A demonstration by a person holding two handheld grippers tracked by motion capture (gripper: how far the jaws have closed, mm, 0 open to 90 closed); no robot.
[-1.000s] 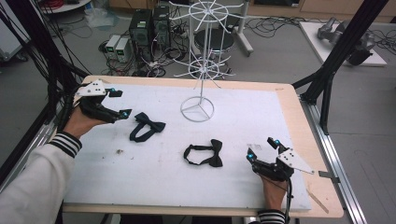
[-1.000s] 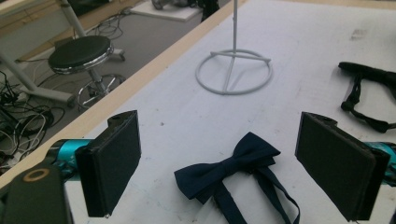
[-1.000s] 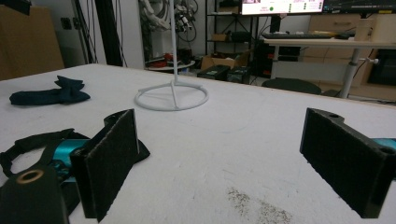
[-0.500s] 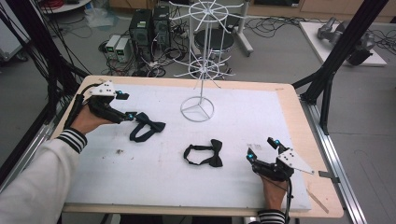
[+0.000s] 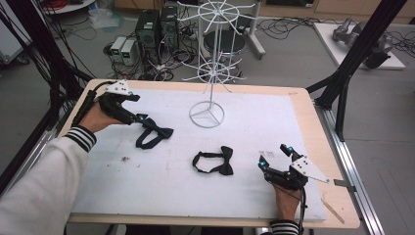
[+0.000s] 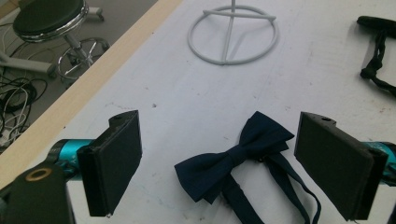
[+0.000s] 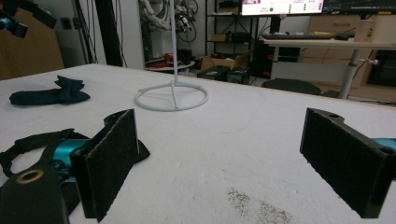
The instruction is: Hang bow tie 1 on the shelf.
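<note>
Navy bow tie (image 6: 233,161) flat on white mat (image 5: 254,117) — between the left hand-held gripper (image 6: 219,163) jaws, spread wide, not touching

Around the white wire stand (image 5: 209,73) I see open mat on every side; only two bow ties, navy (image 6: 233,157) and black (image 5: 214,163), lie before it.

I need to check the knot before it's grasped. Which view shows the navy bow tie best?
The left gripper view: the navy bow tie lies close between open jaws. The high view shows it small; the right gripper view shows it far off.
</note>
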